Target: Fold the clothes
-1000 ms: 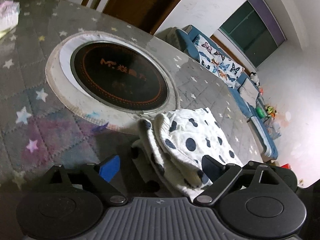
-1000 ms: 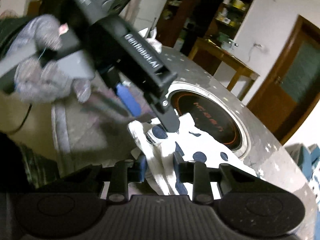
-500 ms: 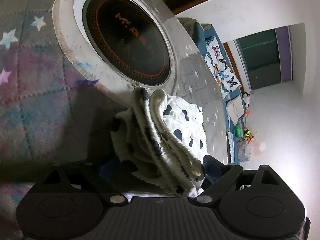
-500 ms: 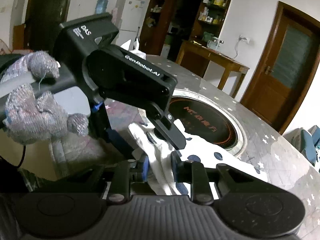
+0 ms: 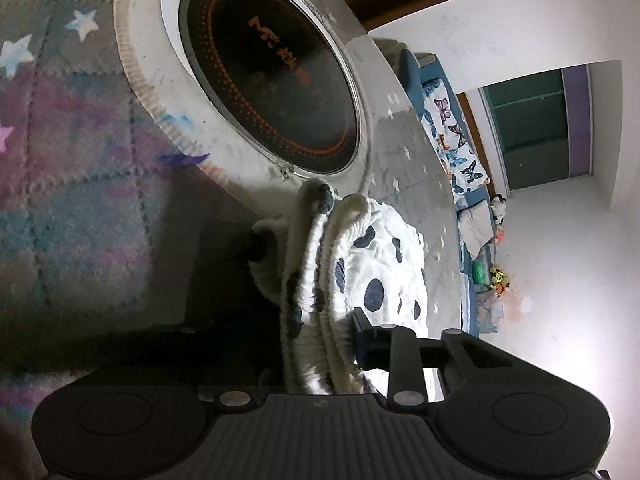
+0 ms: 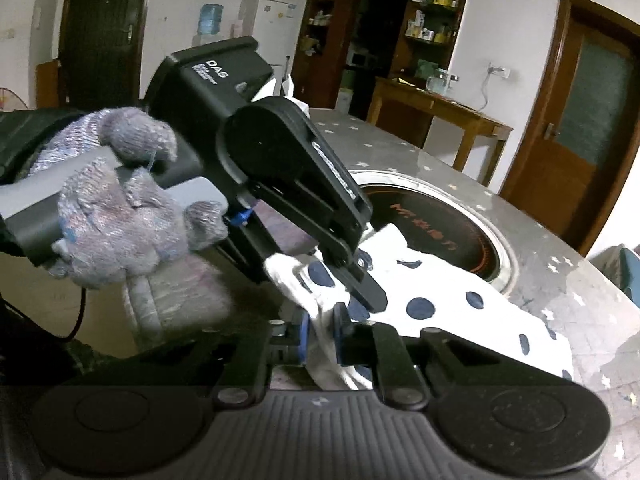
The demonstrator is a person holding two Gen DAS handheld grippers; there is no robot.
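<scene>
Right wrist view alone shows gloved hand [image 6: 116, 216] — both grippers pinch dotted garment [image 6: 440, 292].

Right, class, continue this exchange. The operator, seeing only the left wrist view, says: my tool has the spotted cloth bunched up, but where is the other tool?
Observer: The right tool is shut on the spotted cloth too, just below the left tool.
Operator: Who holds mine?
Observer: A hand in a grey knitted glove grips its handle.
Operator: What stands behind the cloth?
Observer: A wooden side table and dark shelves stand against the wall.
</scene>
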